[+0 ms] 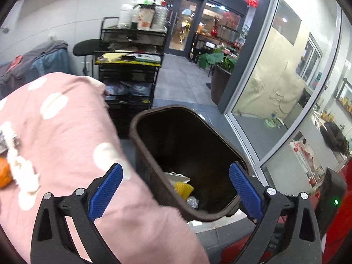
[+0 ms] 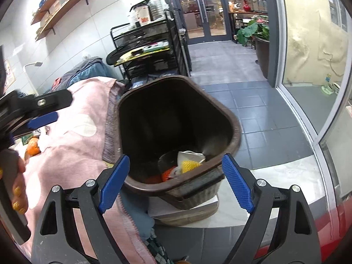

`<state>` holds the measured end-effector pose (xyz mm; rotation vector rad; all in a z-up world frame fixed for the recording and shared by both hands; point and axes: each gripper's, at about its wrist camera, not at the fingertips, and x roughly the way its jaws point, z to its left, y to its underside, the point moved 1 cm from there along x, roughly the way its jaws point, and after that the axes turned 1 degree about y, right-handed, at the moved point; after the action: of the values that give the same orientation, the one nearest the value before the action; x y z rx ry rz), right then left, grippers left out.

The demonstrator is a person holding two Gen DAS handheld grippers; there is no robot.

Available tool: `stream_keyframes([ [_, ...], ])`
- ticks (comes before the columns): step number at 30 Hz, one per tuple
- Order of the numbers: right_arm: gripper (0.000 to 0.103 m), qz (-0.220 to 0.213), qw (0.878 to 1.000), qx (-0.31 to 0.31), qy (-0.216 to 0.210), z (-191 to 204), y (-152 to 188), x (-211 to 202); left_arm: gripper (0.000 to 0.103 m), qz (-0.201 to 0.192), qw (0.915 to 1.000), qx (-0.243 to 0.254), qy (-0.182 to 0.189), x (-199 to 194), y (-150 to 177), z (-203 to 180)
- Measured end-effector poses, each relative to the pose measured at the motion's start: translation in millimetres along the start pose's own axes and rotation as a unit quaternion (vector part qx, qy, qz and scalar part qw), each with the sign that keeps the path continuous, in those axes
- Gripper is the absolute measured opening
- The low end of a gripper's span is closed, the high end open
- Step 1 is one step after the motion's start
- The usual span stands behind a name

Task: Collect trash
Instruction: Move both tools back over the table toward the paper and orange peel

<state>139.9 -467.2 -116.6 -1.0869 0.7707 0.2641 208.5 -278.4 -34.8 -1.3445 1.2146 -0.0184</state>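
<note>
Brown woven-look bin (image 2: 176, 118), rounded-rectangle mouth, dark smooth inside, stands tight against the pink spotted blanket (image 1: 66, 132), probably set there so scraps go straight in. Trash already at its bottom: yellow foam net (image 2: 189, 165), white crumpled mask-like piece (image 2: 191, 155), something orange, a foil bit.

Left gripper (image 1: 176, 189) hangs over the bin's near rim, jaws spread wide, nothing between the ribbed blue pads (image 1: 105, 191). Right gripper (image 2: 176, 182) likewise wide and empty, aimed down at the bin mouth.

More to collect on the blanket, I judge: white tissue wads (image 1: 24, 171) beside an orange (image 1: 4, 173).
</note>
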Motion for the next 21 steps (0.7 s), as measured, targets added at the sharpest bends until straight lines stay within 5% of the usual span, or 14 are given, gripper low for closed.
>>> stream_keyframes([
  [21, 0.087, 0.019, 0.988, -0.102, -0.117, 110, -1, 6, 0.097, -0.071, 0.9879, -0.026, -0.135, -93, 48, 70],
])
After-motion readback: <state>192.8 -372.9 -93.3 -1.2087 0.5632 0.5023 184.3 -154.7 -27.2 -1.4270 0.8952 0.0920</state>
